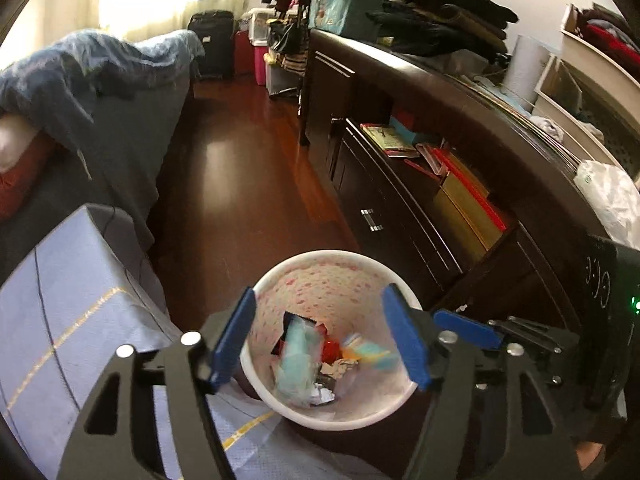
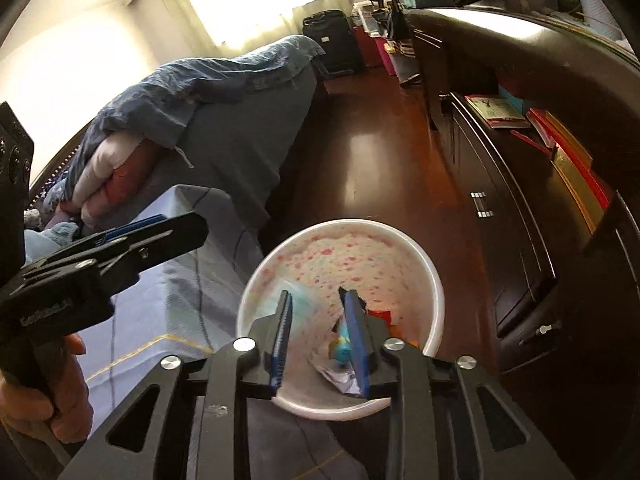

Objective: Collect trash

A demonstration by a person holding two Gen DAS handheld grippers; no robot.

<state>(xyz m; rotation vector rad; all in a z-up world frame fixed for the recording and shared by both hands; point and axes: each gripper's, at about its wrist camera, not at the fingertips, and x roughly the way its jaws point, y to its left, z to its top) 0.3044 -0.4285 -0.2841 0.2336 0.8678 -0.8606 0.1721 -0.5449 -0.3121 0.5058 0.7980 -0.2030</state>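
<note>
Drop step, I'd judge: both grippers over the white bin (image 1: 280,396) on the floor beside the bed (image 1: 60,300). Left gripper (image 1: 320,340) jaws spread, nothing between. Right gripper (image 2: 320,344) jaws part-open, apparently empty. Wrappers (image 1: 300,364) lie in the bin, blurred. Next: find remaining trash; none visible here.
</note>
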